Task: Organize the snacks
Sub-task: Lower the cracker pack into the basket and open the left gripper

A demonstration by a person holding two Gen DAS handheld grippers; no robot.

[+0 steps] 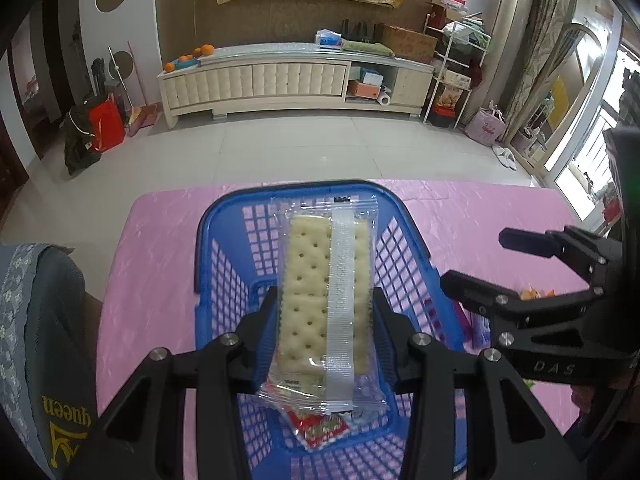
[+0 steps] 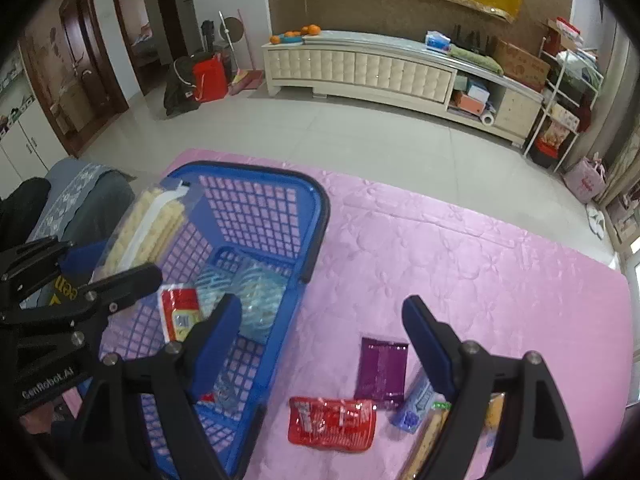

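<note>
Left wrist view shows the left gripper [image 1: 326, 312] clamped on a clear-wrapped cracker packet [image 1: 326, 280], held directly over the blue basket [image 1: 404, 232], its long axis running away along the fingers. Letting go should drop it in. Beside the basket, the right gripper [image 2: 320, 320] stands apart and empty, nearer the red packet [image 2: 332, 424] and purple packet [image 2: 382, 372] on the pink tablecloth [image 2: 480, 260].

"DAS" on right hand-held gripper [image 1: 472, 256] body. "GenRobot.AI" on left hand-held gripper [image 2: 108, 264] body. "queen", yellow, upside down, on grey cloth [image 1: 48, 360] beside counter.
</note>
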